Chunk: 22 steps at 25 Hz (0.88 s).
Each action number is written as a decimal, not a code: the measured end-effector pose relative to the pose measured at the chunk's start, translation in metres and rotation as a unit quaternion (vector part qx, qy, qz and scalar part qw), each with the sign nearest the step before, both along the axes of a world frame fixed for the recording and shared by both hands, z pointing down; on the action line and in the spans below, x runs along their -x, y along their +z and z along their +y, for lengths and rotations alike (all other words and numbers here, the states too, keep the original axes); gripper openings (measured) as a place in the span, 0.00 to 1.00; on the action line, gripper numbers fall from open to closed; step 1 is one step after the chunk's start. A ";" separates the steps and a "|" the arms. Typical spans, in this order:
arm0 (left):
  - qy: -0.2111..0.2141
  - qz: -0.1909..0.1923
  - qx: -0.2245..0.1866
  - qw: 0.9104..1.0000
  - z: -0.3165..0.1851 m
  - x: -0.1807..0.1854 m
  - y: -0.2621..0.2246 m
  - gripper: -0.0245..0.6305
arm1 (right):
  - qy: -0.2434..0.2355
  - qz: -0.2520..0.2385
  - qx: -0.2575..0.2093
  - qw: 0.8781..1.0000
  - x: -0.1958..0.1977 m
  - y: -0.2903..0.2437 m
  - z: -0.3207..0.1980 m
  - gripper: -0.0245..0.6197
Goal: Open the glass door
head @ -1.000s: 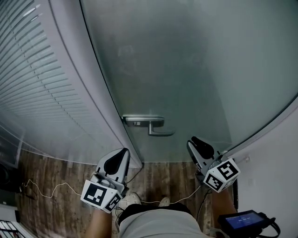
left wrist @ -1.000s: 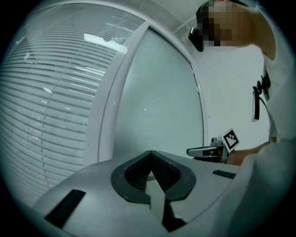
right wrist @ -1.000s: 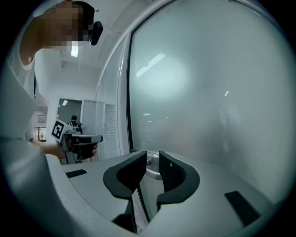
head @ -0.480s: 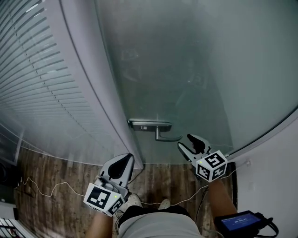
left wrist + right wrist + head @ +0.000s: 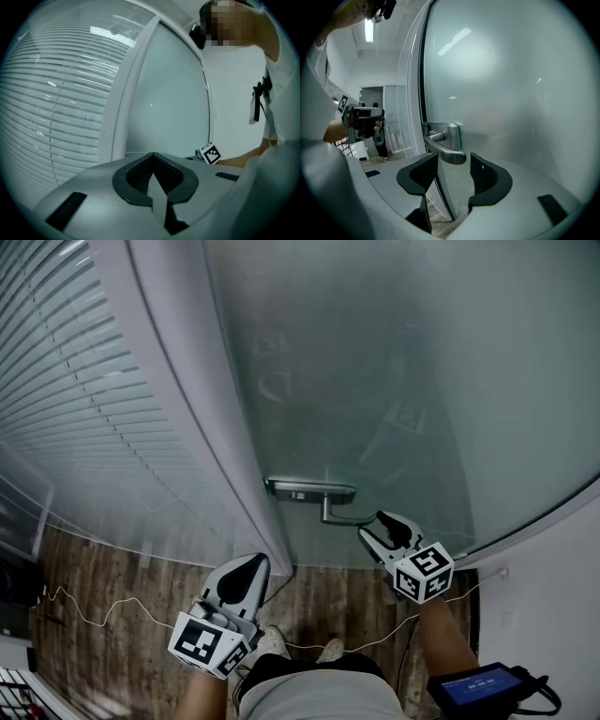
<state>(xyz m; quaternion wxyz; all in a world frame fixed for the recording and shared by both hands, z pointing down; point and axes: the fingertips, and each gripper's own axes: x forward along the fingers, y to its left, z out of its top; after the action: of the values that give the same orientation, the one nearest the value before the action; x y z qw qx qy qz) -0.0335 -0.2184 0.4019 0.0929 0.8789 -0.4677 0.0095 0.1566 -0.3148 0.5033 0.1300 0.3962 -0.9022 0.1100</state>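
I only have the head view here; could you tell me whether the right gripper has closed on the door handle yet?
Observer: Not yet. The right gripper has just been opening its jaws. The lever end of the door handle sits at the gap between the tips, and neither pad touches it.
Operator: Thank you. Is the left gripper holding anything?
Observer: No. The left gripper has its jaws together with nothing between them.
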 end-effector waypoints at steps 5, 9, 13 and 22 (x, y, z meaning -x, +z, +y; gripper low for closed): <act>-0.002 0.001 -0.001 1.000 0.000 0.001 0.005 0.04 | -0.003 -0.003 0.001 1.000 0.004 0.007 -0.002 0.37; -0.003 -0.001 0.001 1.000 0.000 0.003 0.007 0.04 | -0.003 -0.003 -0.003 1.000 0.006 0.005 -0.002 0.32; -0.005 -0.001 0.006 1.000 0.002 0.002 0.010 0.04 | 0.000 -0.002 -0.013 1.000 0.004 0.003 -0.002 0.31; -0.006 0.002 0.003 1.000 0.001 0.004 0.010 0.04 | 0.010 0.001 -0.017 1.000 0.005 0.005 -0.013 0.31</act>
<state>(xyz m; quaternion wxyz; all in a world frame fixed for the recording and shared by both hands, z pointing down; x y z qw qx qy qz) -0.0378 -0.2179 0.4121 0.0967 0.8758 -0.4728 0.0082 0.1516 -0.3281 0.5087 0.1236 0.4074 -0.8998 0.0957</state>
